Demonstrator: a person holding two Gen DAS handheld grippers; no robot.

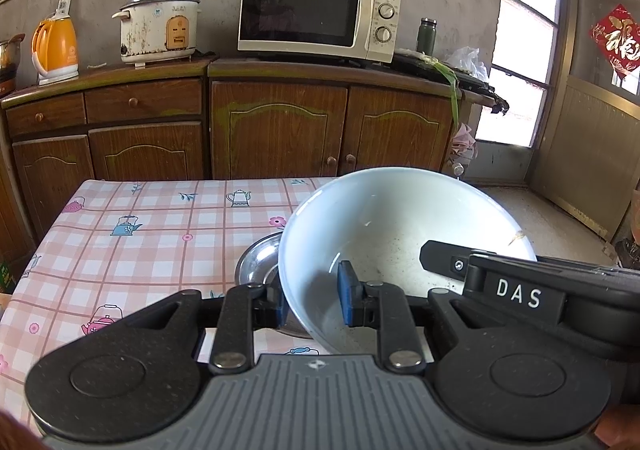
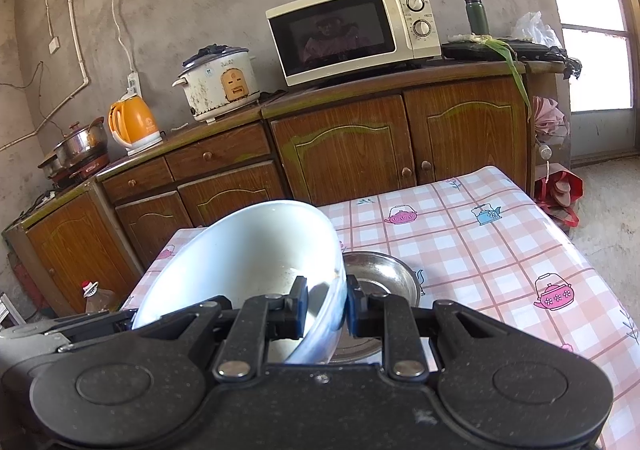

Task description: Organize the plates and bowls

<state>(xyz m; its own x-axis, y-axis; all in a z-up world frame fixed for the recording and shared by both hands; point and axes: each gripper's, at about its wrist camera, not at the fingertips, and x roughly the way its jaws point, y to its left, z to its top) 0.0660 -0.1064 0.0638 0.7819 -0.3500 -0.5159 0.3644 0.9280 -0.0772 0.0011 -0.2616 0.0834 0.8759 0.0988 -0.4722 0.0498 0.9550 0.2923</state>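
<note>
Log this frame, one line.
left: shut on bowl rim | right: shut on bowl rim | bowl: tilted above steel dish

Black hand-held gripper [image 1: 314, 300] — blue pads [image 1: 347, 296]

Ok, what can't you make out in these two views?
- Left wrist view: most of the metal dish, hidden behind the white bowl.
- Right wrist view: the metal dish's near part, hidden by the white bowl and right gripper.
- Microwave dial markings: too small.
</note>
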